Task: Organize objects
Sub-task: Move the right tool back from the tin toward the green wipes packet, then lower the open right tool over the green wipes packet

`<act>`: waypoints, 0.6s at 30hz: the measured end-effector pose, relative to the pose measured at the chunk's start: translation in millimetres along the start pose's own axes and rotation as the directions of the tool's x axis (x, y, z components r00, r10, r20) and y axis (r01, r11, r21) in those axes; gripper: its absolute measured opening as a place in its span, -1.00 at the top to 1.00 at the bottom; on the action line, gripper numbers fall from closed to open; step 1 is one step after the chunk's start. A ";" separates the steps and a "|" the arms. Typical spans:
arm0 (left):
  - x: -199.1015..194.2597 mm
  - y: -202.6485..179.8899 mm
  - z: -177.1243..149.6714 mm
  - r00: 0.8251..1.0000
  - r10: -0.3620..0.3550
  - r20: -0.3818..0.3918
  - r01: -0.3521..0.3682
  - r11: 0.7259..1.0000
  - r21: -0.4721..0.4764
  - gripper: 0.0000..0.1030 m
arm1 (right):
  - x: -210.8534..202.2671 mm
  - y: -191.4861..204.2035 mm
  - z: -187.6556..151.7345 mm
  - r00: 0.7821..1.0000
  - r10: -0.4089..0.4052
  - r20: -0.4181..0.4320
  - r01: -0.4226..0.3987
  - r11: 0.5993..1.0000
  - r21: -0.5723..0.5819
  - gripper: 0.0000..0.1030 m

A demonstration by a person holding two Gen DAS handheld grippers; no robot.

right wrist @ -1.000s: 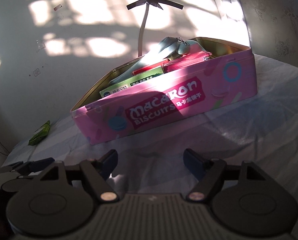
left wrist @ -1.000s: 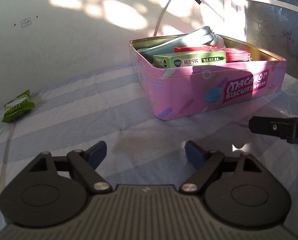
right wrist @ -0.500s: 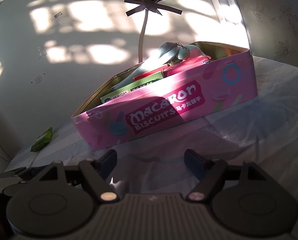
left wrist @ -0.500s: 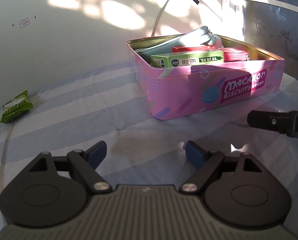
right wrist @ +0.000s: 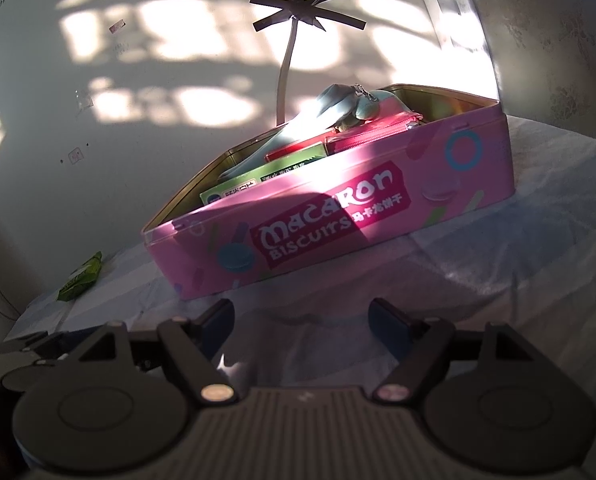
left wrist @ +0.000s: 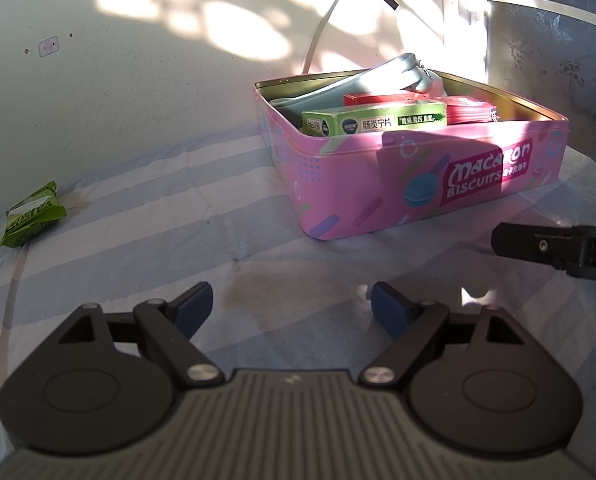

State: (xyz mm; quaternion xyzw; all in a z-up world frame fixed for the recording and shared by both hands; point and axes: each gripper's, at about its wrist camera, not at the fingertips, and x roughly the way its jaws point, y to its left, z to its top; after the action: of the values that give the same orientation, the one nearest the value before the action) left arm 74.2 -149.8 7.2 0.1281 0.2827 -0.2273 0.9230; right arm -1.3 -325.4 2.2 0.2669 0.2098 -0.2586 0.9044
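- The pink biscuit tin [left wrist: 410, 184] sits lidless on the striped cloth [left wrist: 137, 240], near the wall.
- Packed inside: a green box [left wrist: 374, 120] along the front wall, a red box [left wrist: 378, 99] behind it, a pink zip pouch [right wrist: 372, 136] and a grey-blue pouch [left wrist: 378, 76] poking above the rim.
- A green packet [left wrist: 31, 214] lies well apart, far left.
- Left gripper [left wrist: 291, 308] and right gripper [right wrist: 301, 318]: jaws wide apart, empty, short of the tin.
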 end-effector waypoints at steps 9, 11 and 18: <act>-2.5 4.5 0.0 1.000 0.001 0.001 -0.001 1.000 -0.020 -0.73 | -2.8 10.6 -1.6 0.999 -0.042 0.015 0.042 0.997 -0.066 -0.49; -3.1 8.5 -0.3 1.000 0.001 -0.004 -0.001 1.000 -0.028 -0.73 | -5.0 18.7 -2.8 0.999 -0.048 0.025 0.051 0.993 -0.110 -0.49; -8.8 46.8 2.6 0.998 0.069 0.002 -0.069 0.996 -0.058 -0.73 | -4.1 61.3 0.8 0.999 0.045 0.004 -0.042 0.972 -0.232 -0.49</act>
State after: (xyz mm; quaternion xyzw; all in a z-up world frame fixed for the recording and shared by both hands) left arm 92.0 -107.3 19.4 0.1107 0.2828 -0.1873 0.9342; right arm 31.2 -280.0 27.8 0.1630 0.2285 -0.2137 0.9357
